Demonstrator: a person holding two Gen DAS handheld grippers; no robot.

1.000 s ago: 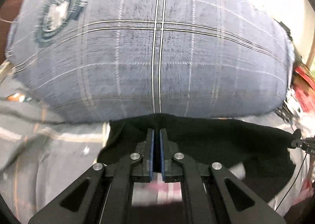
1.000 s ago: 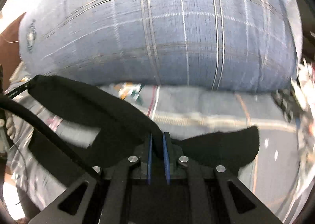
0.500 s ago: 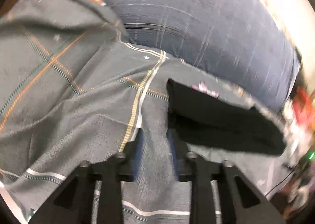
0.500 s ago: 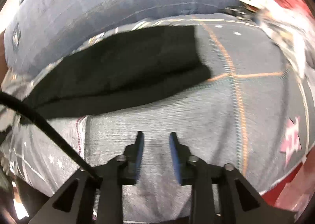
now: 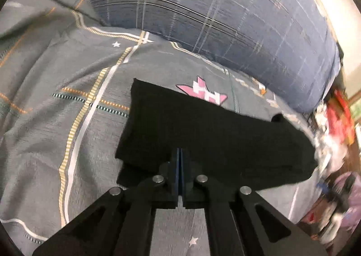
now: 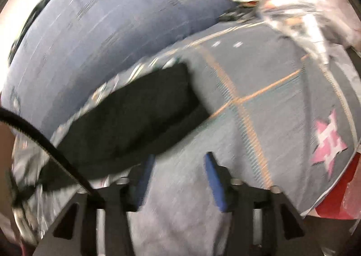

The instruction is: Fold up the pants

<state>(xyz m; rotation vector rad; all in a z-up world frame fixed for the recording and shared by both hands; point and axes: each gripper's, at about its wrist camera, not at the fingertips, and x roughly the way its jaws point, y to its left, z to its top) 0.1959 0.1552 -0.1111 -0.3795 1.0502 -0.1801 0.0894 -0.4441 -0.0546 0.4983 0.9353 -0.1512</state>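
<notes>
The black pants (image 5: 214, 134) lie folded in a long band on the grey patterned bedspread (image 5: 67, 102). My left gripper (image 5: 180, 154) is shut at the pants' near edge, its tips over the black cloth; whether cloth sits between the pads cannot be seen. In the blurred right wrist view the pants (image 6: 135, 116) lie to the upper left. My right gripper (image 6: 178, 161) is open and empty above the bedspread (image 6: 270, 120), with its left fingertip by the pants' near edge.
A large blue checked pillow (image 5: 225, 14) lies behind the pants and shows in the right wrist view (image 6: 101, 30). Red and white clutter (image 5: 338, 125) sits past the bed's right end. A black cable (image 6: 45, 141) crosses the right view's left side.
Both grippers let go of the pants and drew back. The left gripper has since come back to the pants' near edge and shut. The right gripper has opened wider and keeps moving.
</notes>
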